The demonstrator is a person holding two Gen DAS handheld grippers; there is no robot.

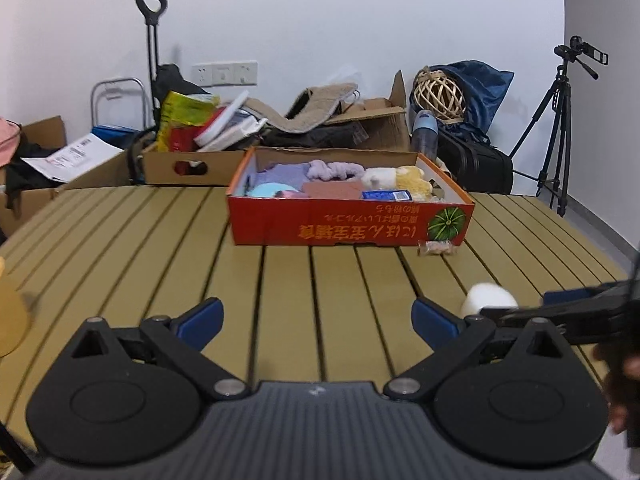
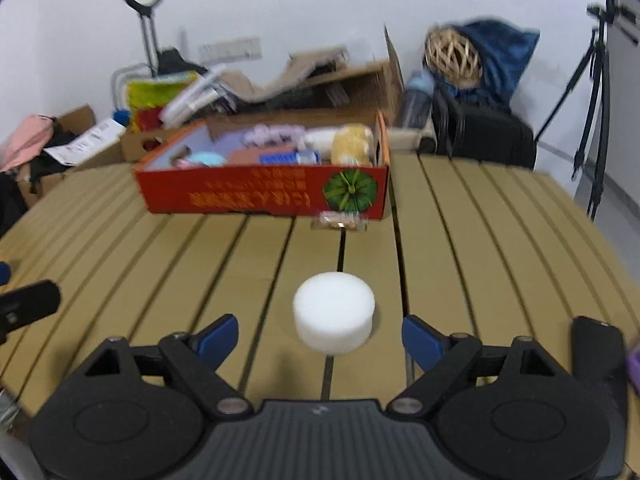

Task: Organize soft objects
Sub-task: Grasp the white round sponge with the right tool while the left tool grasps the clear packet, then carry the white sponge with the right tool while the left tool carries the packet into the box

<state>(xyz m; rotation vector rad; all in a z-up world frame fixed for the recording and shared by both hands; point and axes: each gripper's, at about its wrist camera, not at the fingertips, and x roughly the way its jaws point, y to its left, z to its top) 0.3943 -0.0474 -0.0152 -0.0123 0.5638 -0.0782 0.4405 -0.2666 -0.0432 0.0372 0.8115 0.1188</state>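
Slatted tan tabletop [image 2: 460, 248] is filling both wrist views, with a cluttered white wall behind it. Just ahead of the right gripper [image 2: 320, 334], lined up with the gap between its blue-padded fingers [image 2: 218, 338], a short white foam cylinder [image 2: 334, 316] is sitting upright on the slats; the jaws are standing wide and touching nothing. Farther out beyond the foam, a shallow red cardboard box printed with a green melon [image 2: 260, 196] is already holding plush and cloth pieces, and a small clear-wrapped snack packet [image 2: 339, 221] is lying against its near wall.

The foam is looking very light and squashy (it will likely dent under a hard squeeze and skid if nudged from one side). Taking it across its curved side wall, low and centred, with both pads meeting it together, seems the safest hold.

The left gripper [image 1: 318, 322] is hanging wide and empty too, with the foam off to its right.
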